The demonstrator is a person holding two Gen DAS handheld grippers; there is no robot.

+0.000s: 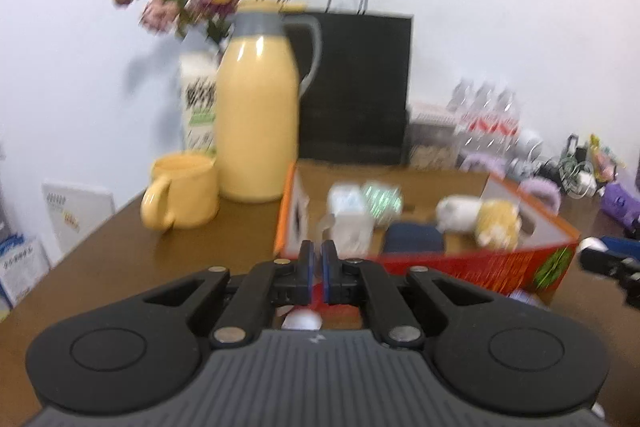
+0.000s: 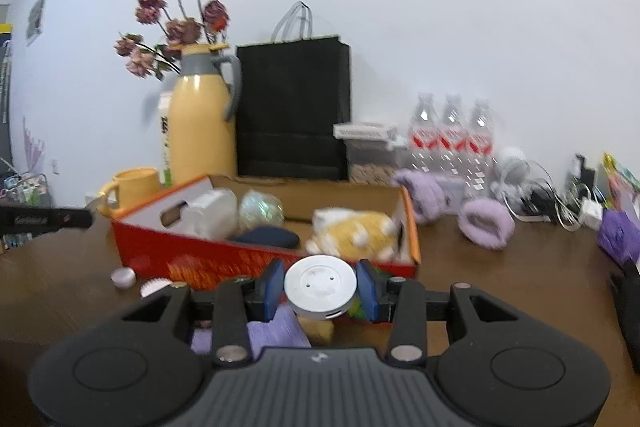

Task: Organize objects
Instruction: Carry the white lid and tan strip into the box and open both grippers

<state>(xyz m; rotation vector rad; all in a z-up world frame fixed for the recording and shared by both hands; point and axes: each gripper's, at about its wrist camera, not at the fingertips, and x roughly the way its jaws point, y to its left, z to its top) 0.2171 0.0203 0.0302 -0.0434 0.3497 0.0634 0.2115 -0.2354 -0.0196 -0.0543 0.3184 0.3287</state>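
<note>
A yellow jug (image 2: 202,123), a black bag (image 2: 292,111) and water bottles (image 2: 452,135) stood along the wall at mid-frame, behind our orange box (image 2: 256,259) of oddments. Our right claw (image 2: 321,291) pinched a round white disc (image 2: 320,285) at lower centre, just before the box. Our left claw (image 1: 318,261) was pressed together, empty.

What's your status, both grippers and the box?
Left gripper shut, nothing visible in it. Right gripper shut on white round disc. Orange box just ahead, partly filled. Path clear.
</note>
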